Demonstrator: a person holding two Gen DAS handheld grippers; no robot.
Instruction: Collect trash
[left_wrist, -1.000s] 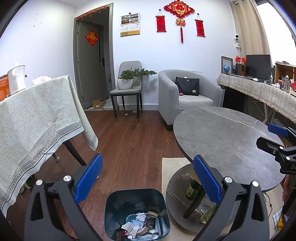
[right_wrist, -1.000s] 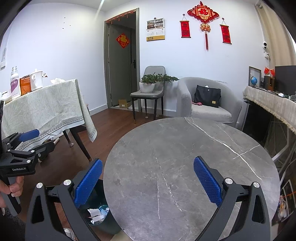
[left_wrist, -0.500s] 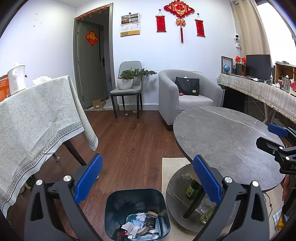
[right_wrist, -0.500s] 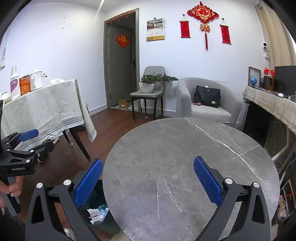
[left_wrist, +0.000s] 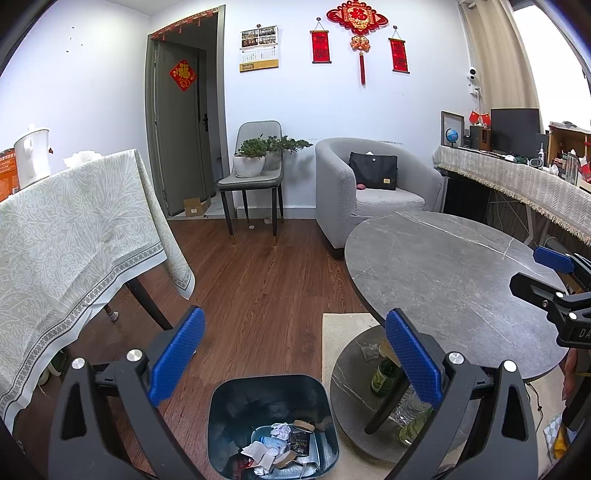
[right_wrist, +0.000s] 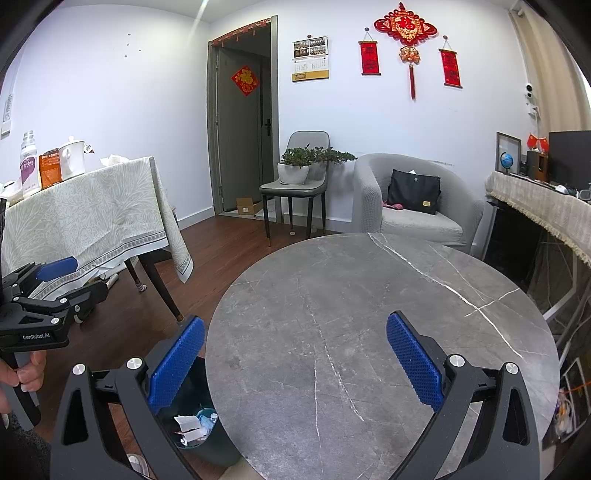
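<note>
A dark blue trash bin (left_wrist: 273, 424) stands on the wood floor below my left gripper (left_wrist: 295, 358), with crumpled paper and wrappers (left_wrist: 280, 446) at its bottom. That gripper hangs open above the bin, nothing between its blue pads. In the right wrist view the bin (right_wrist: 195, 428) peeks out under the edge of the round grey marble table (right_wrist: 369, 332). My right gripper (right_wrist: 295, 362) is open over the bare tabletop and holds nothing. The left gripper (right_wrist: 48, 295) shows at that view's left edge, held by a hand (right_wrist: 22, 373).
Green and clear bottles (left_wrist: 384, 376) stand on the table's lower shelf (left_wrist: 354, 373). A table with a pale cloth (left_wrist: 74, 229) is at the left, a chair with plants (left_wrist: 258, 166) and a grey armchair (left_wrist: 369, 188) at the back, a covered counter (left_wrist: 517, 181) at the right.
</note>
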